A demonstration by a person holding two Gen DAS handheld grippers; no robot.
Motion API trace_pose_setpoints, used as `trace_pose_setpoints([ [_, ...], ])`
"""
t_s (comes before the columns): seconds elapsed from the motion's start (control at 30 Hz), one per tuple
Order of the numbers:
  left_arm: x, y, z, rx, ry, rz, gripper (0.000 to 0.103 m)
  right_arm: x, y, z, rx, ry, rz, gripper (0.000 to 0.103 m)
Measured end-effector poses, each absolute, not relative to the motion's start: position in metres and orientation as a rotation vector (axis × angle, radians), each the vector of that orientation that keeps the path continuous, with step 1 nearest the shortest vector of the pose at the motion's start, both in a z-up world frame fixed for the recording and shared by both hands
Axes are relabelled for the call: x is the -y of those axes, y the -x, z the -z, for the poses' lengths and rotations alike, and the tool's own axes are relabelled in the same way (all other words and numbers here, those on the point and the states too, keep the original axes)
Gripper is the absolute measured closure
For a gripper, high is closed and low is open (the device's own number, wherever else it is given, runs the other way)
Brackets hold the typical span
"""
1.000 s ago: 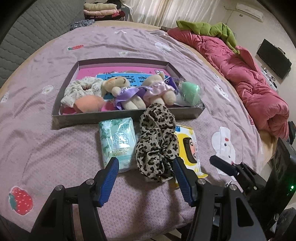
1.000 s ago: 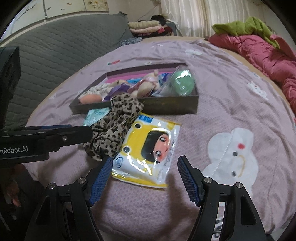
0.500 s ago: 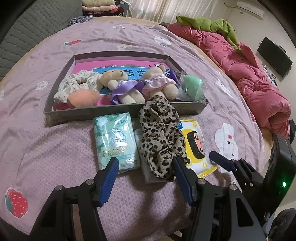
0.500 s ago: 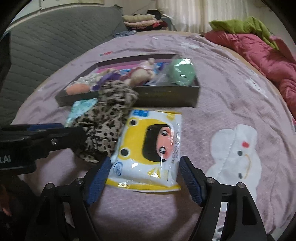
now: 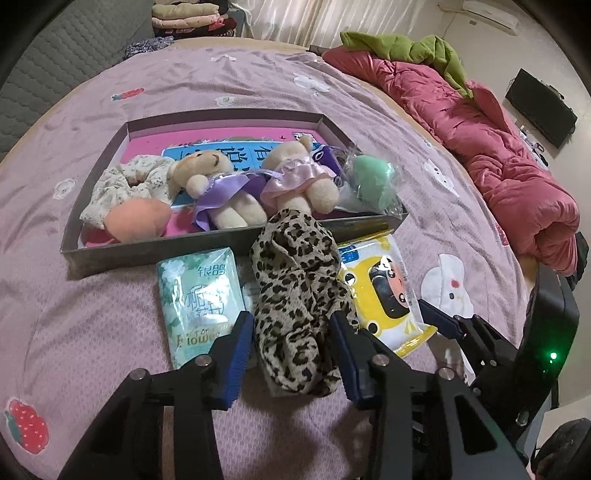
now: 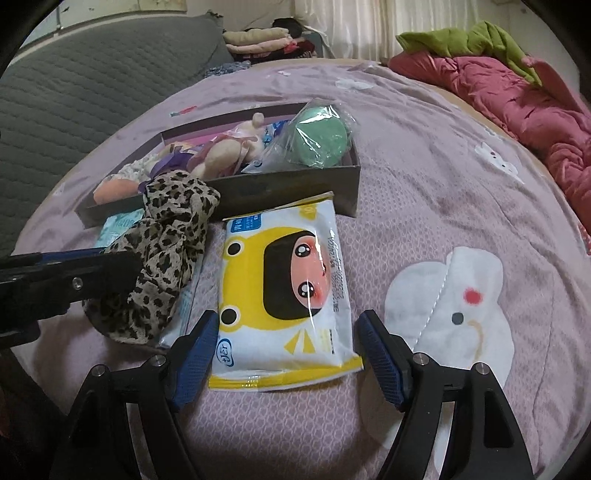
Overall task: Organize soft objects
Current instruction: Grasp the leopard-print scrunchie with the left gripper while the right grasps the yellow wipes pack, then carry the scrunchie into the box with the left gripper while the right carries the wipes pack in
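A leopard-print scrunchie (image 5: 295, 277) (image 6: 166, 243) lies on the purple bedspread against the front wall of a grey box (image 5: 221, 114) (image 6: 288, 188). My left gripper (image 5: 291, 328) is closing, and its pads touch both sides of the scrunchie's near end. A yellow wipes pack (image 6: 284, 280) (image 5: 384, 291) lies to its right; my right gripper (image 6: 286, 325) stands open astride its near end. A green tissue pack (image 5: 195, 295) lies to the left. The box holds two teddy bears (image 5: 214, 173), a floral scrunchie (image 5: 129, 177), a peach sponge (image 5: 136, 218) and a bagged green sponge (image 5: 369, 181).
A red quilt (image 5: 480, 140) with a green cloth (image 5: 406, 48) on it is bunched along the bed's right side. Folded clothes (image 5: 192, 14) are stacked beyond the bed. A grey padded headboard (image 6: 74, 92) stands at the left. A black screen (image 5: 539, 107) hangs far right.
Both grippers moved forward and down toward their items. The left jaws narrowed around the leopard scrunchie. The right gripper now straddles the yellow pack's near end.
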State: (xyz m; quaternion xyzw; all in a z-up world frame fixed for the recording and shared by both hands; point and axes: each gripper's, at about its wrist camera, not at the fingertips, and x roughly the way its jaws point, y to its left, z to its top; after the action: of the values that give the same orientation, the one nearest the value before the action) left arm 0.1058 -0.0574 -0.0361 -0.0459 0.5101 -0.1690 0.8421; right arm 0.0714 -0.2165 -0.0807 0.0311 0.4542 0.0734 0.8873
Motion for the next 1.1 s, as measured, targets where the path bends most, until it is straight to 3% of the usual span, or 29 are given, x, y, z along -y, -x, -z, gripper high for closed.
trace_pose_setpoints([
  [0.6,0.067,-0.118,0.044,-1.074,0.105,0.363,0.089,0.206,-0.092,0.092,-0.903,0.031,-0.187,0.023],
  [0.67,0.066,-0.118,0.043,-1.072,0.114,0.362,0.089,0.206,-0.091,0.092,-0.9,0.036,-0.193,0.025],
  [0.8,0.062,-0.116,0.041,-1.06,0.121,0.357,0.09,0.206,-0.089,0.088,-0.885,0.046,-0.223,0.041],
  [1.1,0.056,-0.11,0.028,-1.025,0.131,0.367,0.092,0.215,-0.08,0.072,-0.846,-0.032,-0.267,0.044],
])
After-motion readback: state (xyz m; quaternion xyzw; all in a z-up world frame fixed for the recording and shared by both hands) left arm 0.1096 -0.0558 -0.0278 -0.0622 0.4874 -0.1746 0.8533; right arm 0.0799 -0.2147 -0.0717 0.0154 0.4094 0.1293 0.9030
